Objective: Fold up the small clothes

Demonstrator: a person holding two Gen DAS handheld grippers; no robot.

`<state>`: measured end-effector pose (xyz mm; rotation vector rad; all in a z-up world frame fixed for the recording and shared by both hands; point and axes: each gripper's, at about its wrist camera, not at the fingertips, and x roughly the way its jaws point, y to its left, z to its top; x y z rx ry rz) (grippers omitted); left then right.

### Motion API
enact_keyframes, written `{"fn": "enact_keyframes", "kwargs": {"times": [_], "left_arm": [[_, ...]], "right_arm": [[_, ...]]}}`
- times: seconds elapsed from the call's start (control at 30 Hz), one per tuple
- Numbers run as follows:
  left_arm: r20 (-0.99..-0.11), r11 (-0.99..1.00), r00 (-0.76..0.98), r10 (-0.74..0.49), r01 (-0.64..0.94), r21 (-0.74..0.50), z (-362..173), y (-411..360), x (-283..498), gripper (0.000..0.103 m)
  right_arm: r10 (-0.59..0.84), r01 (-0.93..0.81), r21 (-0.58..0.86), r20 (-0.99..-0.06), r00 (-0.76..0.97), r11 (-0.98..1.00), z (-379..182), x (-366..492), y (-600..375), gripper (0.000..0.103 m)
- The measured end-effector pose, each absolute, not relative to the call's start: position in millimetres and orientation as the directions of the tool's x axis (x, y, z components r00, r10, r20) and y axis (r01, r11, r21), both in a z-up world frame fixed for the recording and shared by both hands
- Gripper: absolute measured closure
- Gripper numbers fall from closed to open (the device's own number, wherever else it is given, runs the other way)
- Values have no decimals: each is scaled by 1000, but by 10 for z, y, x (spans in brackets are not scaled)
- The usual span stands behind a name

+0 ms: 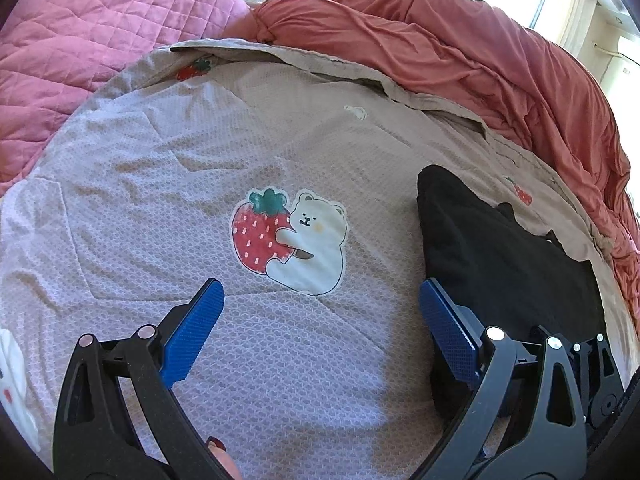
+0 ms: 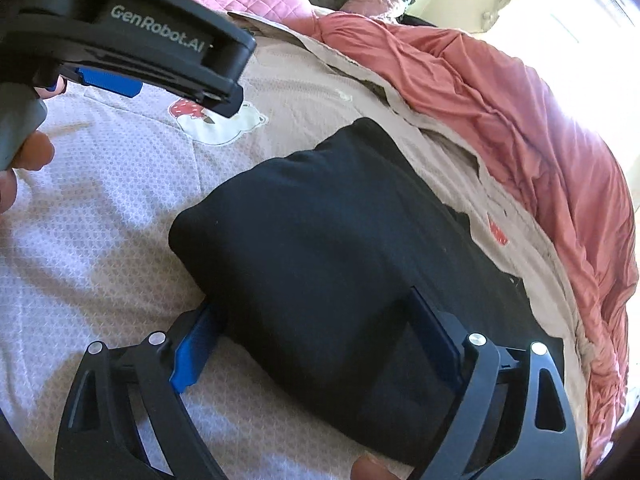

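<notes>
Black cloth, a folded garment point(image 2: 320, 240), is lying on the bed point(image 1: 160, 160) just right of the strawberry bear print point(image 1: 288, 240). Right tongs point(image 2: 316, 332) are standing wide, straddling its near edge, pads not clearly pressing. Left tongs point(image 1: 320, 320) are hanging wide and empty beside it. Closing evenly on all layers would likely be keeping the fold neat.

One folded black garment point(image 2: 320, 240), two grippers, one bear-and-strawberry sheet point(image 1: 160, 160), one coral duvet point(image 1: 480, 60)
</notes>
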<state>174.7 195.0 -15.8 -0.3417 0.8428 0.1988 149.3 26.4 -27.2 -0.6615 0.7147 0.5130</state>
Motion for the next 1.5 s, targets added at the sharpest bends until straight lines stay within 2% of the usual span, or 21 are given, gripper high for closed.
{"fn": "enact_keyframes", "kwargs": {"times": [0.27, 0.33, 0.4, 0.57, 0.8, 1.07, 1.23, 1.33, 1.47, 1.5], "left_arm": [[-761, 928, 647, 44, -308, -208, -179, 1961, 1758, 12], [-762, 929, 646, 44, -306, -207, -181, 1956, 1760, 12], [-762, 930, 646, 44, -305, -204, -184, 1949, 1767, 12], [-765, 930, 642, 43, -306, -204, -194, 1937, 1784, 12], [-767, 930, 640, 39, -304, -206, -203, 1931, 1780, 12], [-754, 912, 657, -17, -298, -281, -215, 1994, 1779, 12], [-745, 909, 667, -28, -293, -296, -206, 1982, 1790, 12], [-744, 906, 667, -46, -285, -312, -221, 1972, 1808, 12], [-711, 872, 686, -154, -244, -424, -237, 1990, 1881, 12], [-702, 865, 692, -169, -237, -442, -239, 1987, 1889, 12]], "right_arm": [[215, -635, -410, -705, 676, 654, -254, 1406, 279, 33], [221, -646, -418, -704, 675, 639, -267, 1391, 304, 42], [239, -651, -404, -702, 671, 643, -241, 1394, 288, 65], [303, -643, -300, -691, 656, 705, -85, 1433, 122, 91], [479, -589, 127, -725, 494, 798, 64, 1753, -276, 93], [596, -513, 350, -656, 463, 784, 166, 1798, -555, 94], [548, -568, 256, -717, 432, 782, 80, 1728, -382, 93], [498, -593, 176, -748, 439, 786, 8, 1671, -269, 88], [451, -618, 78, -756, 475, 782, -12, 1595, -176, 86], [442, -620, 63, -757, 481, 782, -19, 1589, -167, 82]]}}
